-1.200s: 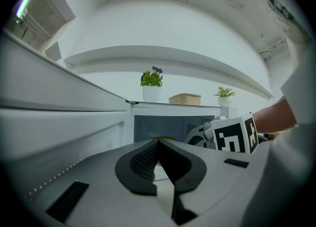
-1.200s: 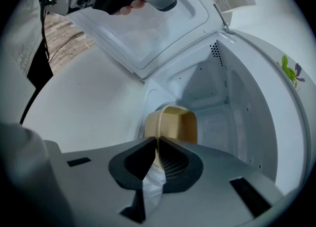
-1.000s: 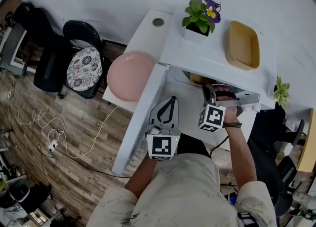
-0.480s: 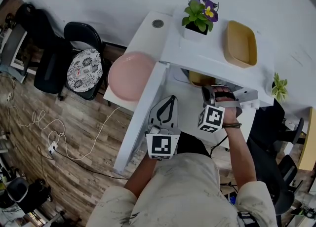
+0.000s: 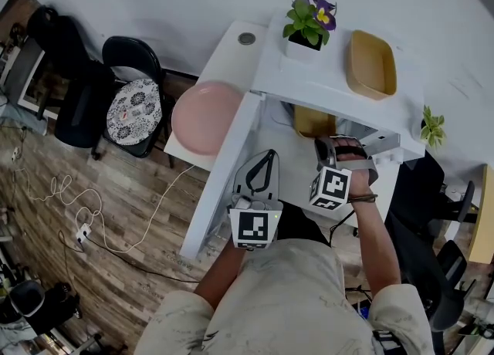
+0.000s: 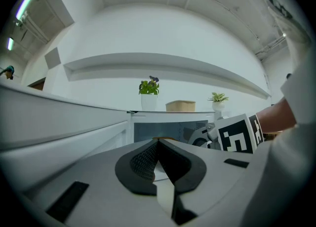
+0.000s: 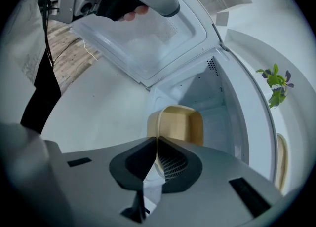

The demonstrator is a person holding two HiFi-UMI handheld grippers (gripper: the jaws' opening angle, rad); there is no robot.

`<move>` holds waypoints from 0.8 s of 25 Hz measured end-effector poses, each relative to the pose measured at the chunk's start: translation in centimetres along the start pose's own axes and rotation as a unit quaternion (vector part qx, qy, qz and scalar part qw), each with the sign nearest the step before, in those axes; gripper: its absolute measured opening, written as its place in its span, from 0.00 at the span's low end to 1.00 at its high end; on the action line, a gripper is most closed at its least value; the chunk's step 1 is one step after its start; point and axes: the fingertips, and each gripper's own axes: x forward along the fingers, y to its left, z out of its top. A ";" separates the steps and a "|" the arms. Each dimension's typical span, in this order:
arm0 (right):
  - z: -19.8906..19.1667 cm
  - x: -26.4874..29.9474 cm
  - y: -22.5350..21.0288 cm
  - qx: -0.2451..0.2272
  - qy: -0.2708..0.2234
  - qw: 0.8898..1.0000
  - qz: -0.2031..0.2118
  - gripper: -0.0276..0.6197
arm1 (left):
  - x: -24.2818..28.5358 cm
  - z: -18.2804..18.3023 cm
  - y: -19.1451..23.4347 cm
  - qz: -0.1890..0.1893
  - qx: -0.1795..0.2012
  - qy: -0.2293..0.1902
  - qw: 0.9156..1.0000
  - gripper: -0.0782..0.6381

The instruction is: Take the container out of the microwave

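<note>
A tan container (image 5: 313,121) sits at the mouth of the white microwave (image 5: 340,95), half out from under its top. My right gripper (image 5: 323,140) is shut on its near rim; in the right gripper view the jaws (image 7: 157,141) pinch the thin wall of the container (image 7: 180,125). The microwave door (image 5: 222,180) hangs open to the left. My left gripper (image 5: 259,163) is shut with nothing in it, level, beside the door. In the left gripper view, it (image 6: 158,142) points at the microwave front.
A potted flower (image 5: 305,28) and a second tan tray (image 5: 370,64) stand on the microwave top. A pink round thing (image 5: 202,118) lies left of the door, a black chair (image 5: 123,99) beyond it. A small plant (image 5: 432,126) is at right.
The container has slid out of the microwave toward me with the right gripper; more of it shows below the microwave top. The left gripper has stayed in place.
</note>
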 end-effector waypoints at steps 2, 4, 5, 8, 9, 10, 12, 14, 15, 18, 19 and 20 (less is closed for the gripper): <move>0.0 -0.4 0.3 -0.001 0.000 1.000 0.000 0.09 | -0.3 0.1 -0.2 0.000 0.002 -0.002 1.000 0.12; 0.0 -0.8 0.5 0.000 0.000 1.000 -0.001 0.09 | -0.6 0.3 -0.4 -0.001 0.004 -0.004 1.000 0.12; 0.0 -0.9 0.6 0.000 0.000 1.000 -0.003 0.09 | -0.7 0.4 -0.5 -0.001 0.005 -0.005 1.000 0.12; -0.3 -1.3 1.0 -0.005 0.004 1.000 -0.010 0.09 | -1.1 0.4 -1.0 -0.004 0.007 -0.005 1.000 0.12; -0.4 -1.5 1.2 -0.007 0.004 1.000 -0.012 0.09 | -1.3 0.4 -1.2 -0.004 0.007 -0.005 1.000 0.12; -0.4 -1.7 1.4 -0.006 0.004 1.000 -0.011 0.09 | -1.4 0.4 -1.4 -0.004 0.008 -0.006 1.000 0.12; -0.3 -2.0 1.7 -0.004 0.002 1.000 -0.009 0.09 | -1.6 0.5 -1.6 -0.004 0.008 -0.007 1.000 0.12; -0.1 -2.4 1.9 -0.002 -0.001 1.000 -0.007 0.09 | -1.9 0.6 -1.8 -0.004 0.010 -0.009 1.000 0.12; 0.0 -2.6 1.9 -0.001 -0.002 1.000 -0.006 0.09 | -2.0 0.6 -1.9 -0.004 0.010 -0.009 1.000 0.12; 0.0 -3.1 2.4 -0.001 -0.001 1.000 -0.007 0.09 | -2.6 0.7 -2.1 -0.003 0.011 -0.011 1.000 0.12; 0.1 -3.3 2.6 -0.001 -0.002 1.000 -0.006 0.09 | -2.8 0.7 -2.2 -0.003 0.011 -0.011 1.000 0.12; 0.2 -3.6 2.8 -0.001 -0.003 1.000 -0.005 0.09 | -3.0 0.7 -2.3 -0.002 0.011 -0.011 1.000 0.12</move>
